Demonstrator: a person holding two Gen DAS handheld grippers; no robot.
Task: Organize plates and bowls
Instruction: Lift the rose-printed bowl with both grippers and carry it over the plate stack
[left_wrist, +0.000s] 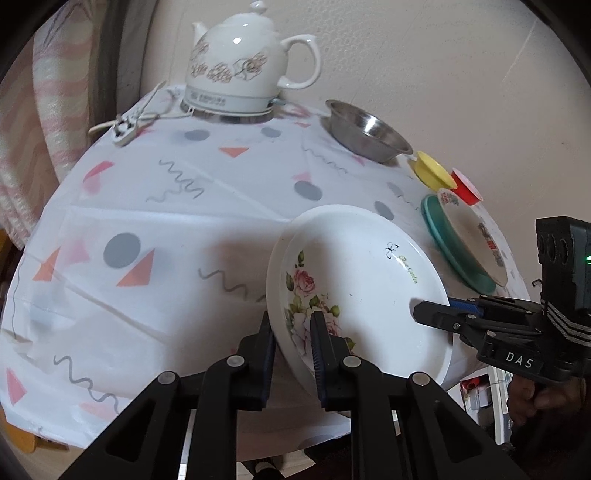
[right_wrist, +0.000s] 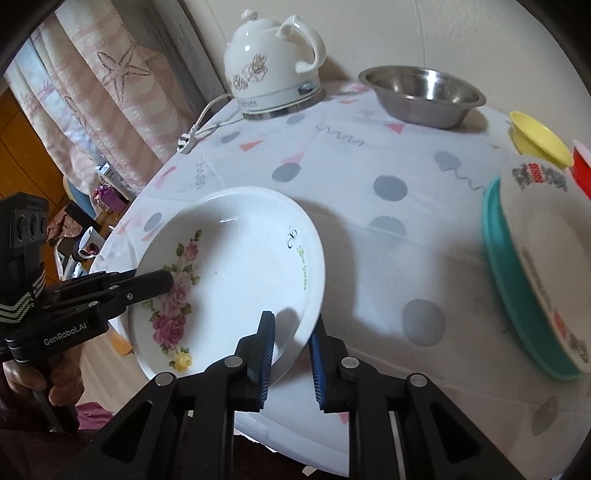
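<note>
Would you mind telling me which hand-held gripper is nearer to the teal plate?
Right. The right hand-held gripper clamps the rose plate rim on the side facing the teal plate; the left hand-held gripper clamps the far rim.

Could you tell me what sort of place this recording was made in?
Most likely a room in a home: a table under a patterned tablecloth, a white electric kettle with its cord, and starfish-print curtains beside it.

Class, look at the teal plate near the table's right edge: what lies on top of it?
A white plate with printed pictures rests on the teal plate. Only the teal rim shows; its middle is covered, so anything between them stays unseen.
</note>
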